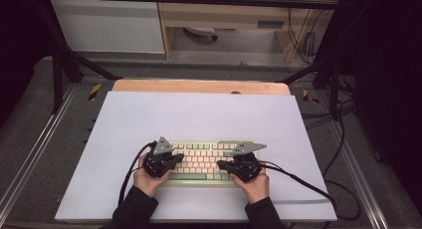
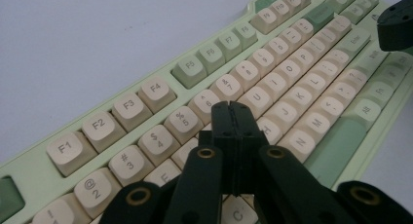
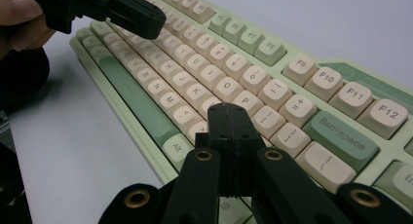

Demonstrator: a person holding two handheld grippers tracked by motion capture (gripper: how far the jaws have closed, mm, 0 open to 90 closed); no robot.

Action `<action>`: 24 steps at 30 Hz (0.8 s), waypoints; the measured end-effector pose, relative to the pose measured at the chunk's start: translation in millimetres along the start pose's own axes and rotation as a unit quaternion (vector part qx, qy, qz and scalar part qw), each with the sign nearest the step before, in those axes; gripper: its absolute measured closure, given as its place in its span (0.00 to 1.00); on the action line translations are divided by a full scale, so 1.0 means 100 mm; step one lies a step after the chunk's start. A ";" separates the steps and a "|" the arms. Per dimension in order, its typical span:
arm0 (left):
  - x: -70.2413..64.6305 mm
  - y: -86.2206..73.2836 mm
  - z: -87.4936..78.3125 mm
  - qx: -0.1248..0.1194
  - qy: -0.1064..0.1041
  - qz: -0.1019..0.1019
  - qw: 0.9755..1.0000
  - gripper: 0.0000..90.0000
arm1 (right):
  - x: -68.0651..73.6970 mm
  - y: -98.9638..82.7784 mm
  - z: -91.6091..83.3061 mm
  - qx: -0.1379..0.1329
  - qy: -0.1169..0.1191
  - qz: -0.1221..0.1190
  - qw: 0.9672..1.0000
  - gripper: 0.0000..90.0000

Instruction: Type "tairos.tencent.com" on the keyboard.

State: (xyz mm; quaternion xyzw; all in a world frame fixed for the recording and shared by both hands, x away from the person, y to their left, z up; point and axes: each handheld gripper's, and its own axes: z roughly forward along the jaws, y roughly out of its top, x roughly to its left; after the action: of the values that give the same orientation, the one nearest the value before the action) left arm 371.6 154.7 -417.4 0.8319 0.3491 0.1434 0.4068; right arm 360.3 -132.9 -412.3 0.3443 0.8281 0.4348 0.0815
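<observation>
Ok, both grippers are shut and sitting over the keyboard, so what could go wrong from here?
1. The left gripper tip is about as wide as a keycap and sits by the seam between keys, so it could press two at once.
2. The keyboard lies loose on the white mat; an angled push might slide it.
3. The right gripper is near the Alt key; a stray press is possible.

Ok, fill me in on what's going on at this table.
A person holds a two-jaw gripper in each hand over a green and cream keyboard on a white sheet. The left gripper hangs over the keyboard's left half, the right gripper over its right half. Both have their jaws shut, with nothing between them.
</observation>
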 end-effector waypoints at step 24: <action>0.08 -0.16 -0.31 -0.011 0.002 -0.009 1.000 1.00 | 0.01 0.01 0.02 -0.001 0.008 0.008 1.000 1.00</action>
State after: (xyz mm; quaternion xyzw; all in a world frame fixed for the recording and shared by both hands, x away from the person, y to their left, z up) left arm 353.7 185.3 -410.9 0.8241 0.3556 0.1456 0.4161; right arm 360.9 -130.0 -412.6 0.3474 0.8253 0.4392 0.0718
